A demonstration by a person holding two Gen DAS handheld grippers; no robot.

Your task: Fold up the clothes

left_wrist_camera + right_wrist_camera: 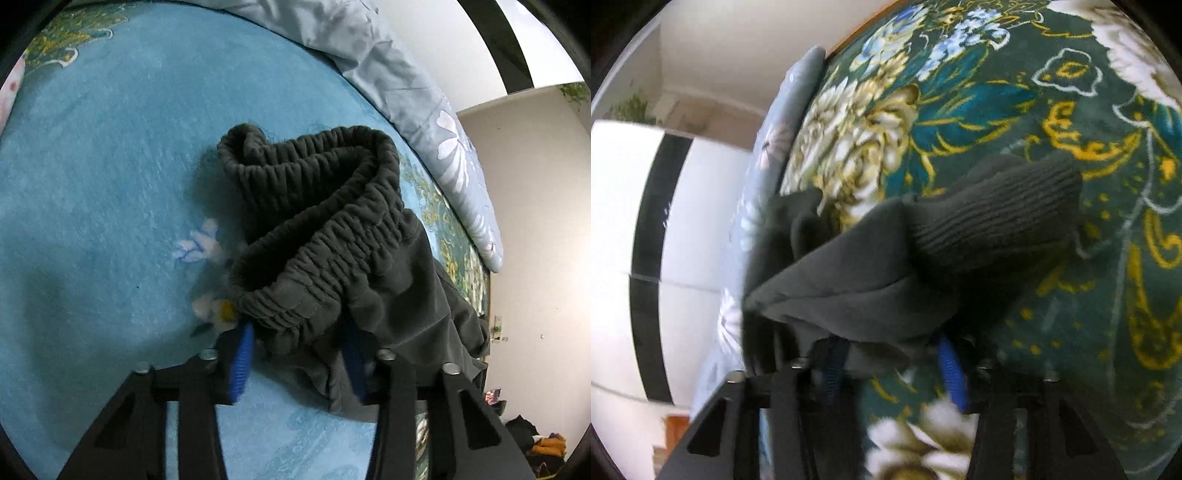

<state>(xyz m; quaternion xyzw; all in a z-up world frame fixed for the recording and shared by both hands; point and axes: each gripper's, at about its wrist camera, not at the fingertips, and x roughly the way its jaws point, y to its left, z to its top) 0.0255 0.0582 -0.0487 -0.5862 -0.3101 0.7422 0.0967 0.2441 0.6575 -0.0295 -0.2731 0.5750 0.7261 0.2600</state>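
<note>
1. Left wrist view: the dark grey trousers (332, 236) lie bunched on the blue floral blanket (92, 184). The elastic waistband (317, 258) runs away from the camera, toward the pale quilt (424, 92) along the bed's far edge. Open blanket spreads to the left. The left tool (301, 354), partly open, grasps waistband fabric between its blue pads.

2. Right wrist view: a ribbed cuff (1004, 214) points up and to the right over the dark green flowered part of the blanket (1071, 110), with room to the right. The right tool (894, 365) grasps the trouser leg.

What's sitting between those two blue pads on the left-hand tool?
In the left wrist view, the gathered elastic waistband of the dark grey trousers lies bunched between the left gripper pads, over the blue blanket.
</note>
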